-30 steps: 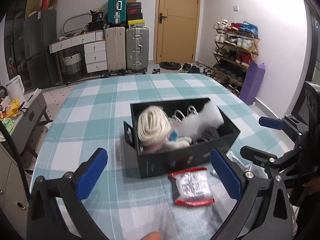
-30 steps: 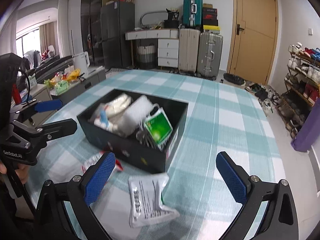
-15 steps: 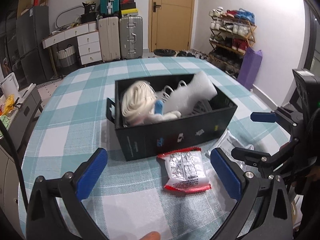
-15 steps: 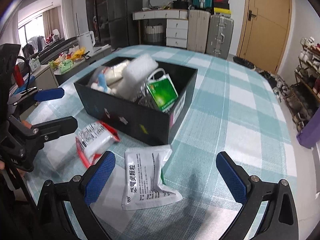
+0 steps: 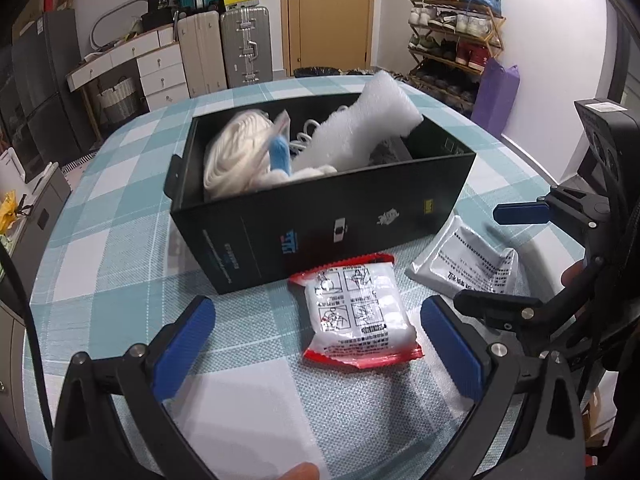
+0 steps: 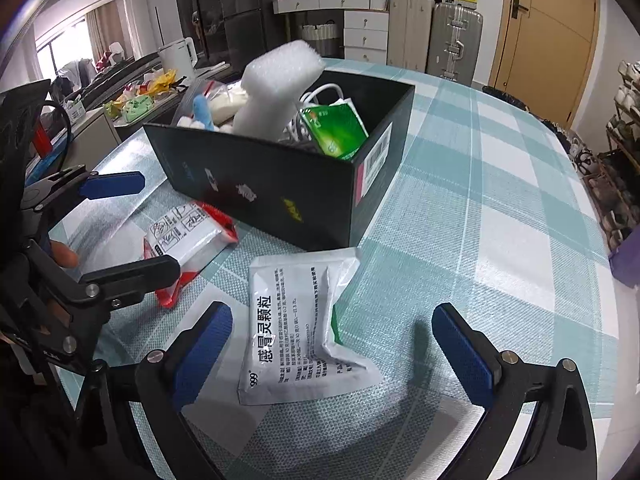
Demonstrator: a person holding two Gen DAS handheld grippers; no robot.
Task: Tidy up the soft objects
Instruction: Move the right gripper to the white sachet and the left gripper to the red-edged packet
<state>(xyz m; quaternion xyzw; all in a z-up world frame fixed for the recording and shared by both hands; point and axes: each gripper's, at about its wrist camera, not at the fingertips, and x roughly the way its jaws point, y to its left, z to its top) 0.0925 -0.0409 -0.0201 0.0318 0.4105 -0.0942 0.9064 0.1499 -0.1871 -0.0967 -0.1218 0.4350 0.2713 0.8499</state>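
With foam and other soft items already in the box, both tongs gape wide, empty, over two packets left on the table.

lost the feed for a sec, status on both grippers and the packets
Left gripper open, empty, lined up on red-edged packet. Right gripper open, empty, over white sachet. Both packets flat on table, outside black box. Nothing blocking.

Even indoor light, soft shadows, strong fisheye bending at edges.
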